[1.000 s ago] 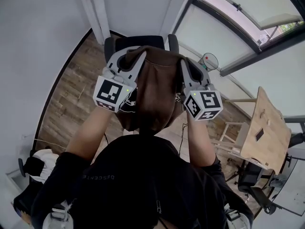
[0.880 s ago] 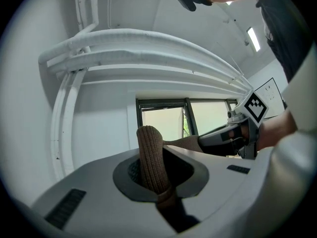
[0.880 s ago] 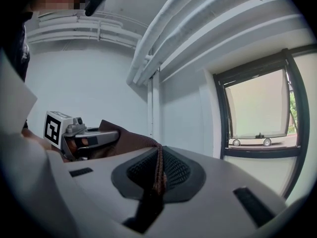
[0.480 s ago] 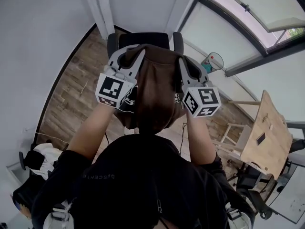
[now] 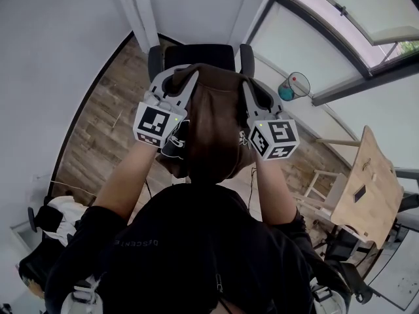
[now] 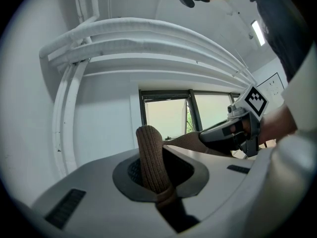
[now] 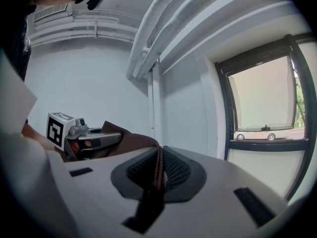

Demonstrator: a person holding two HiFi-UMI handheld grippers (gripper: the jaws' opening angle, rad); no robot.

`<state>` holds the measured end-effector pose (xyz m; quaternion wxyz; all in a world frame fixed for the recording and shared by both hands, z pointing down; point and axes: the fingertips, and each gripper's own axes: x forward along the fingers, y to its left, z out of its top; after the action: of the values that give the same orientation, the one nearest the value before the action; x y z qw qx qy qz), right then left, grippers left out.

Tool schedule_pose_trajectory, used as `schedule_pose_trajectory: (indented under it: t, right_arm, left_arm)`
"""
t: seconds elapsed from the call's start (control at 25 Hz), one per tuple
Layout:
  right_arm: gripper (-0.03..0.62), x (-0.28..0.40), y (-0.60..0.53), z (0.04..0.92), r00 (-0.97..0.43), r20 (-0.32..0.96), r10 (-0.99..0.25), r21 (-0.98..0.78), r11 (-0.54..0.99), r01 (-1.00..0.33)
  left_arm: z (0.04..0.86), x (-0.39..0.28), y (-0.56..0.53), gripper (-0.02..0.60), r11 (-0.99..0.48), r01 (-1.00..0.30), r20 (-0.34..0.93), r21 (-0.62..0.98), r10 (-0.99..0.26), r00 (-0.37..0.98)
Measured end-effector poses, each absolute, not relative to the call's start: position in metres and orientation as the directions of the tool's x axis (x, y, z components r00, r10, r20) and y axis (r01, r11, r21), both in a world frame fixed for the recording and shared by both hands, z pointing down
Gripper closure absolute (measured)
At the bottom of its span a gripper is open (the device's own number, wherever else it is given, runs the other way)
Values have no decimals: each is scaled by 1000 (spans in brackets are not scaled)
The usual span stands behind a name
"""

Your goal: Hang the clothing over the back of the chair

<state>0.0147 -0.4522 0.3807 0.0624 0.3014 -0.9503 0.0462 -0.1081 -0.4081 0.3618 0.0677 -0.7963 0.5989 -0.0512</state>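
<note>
A brown knitted garment (image 5: 213,126) hangs stretched between my two grippers, its lower part draping toward me. My left gripper (image 5: 190,78) is shut on its left top edge; a ribbed brown fold (image 6: 152,165) sticks up between the pads. My right gripper (image 5: 247,84) is shut on the right top edge, a thin brown strip (image 7: 159,168) pinched between its pads. Both hold the garment just above the black chair back (image 5: 200,53), whose top shows beyond the cloth. The chair's seat is hidden behind the garment.
Black armrests (image 5: 154,59) flank the chair. A white wall and pipes (image 5: 141,8) stand beyond it, windows (image 5: 340,18) at the right. A small fan (image 5: 291,86) sits by the window. A wooden table (image 5: 363,185) is at the right, wood floor (image 5: 98,136) at the left.
Both grippers have sunk a little with the garment, closer to the top of the chair back. The grips on the cloth look the same.
</note>
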Motion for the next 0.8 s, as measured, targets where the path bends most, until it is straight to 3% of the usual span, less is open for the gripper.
schedule_pose_trajectory:
  t: [0.8]
  right_arm:
    - [539,-2,-483,446,-809,267,-524,-131,812,-569]
  left_arm:
    - [433,-122,-441,532,-279,-957,143,-78,-953,267]
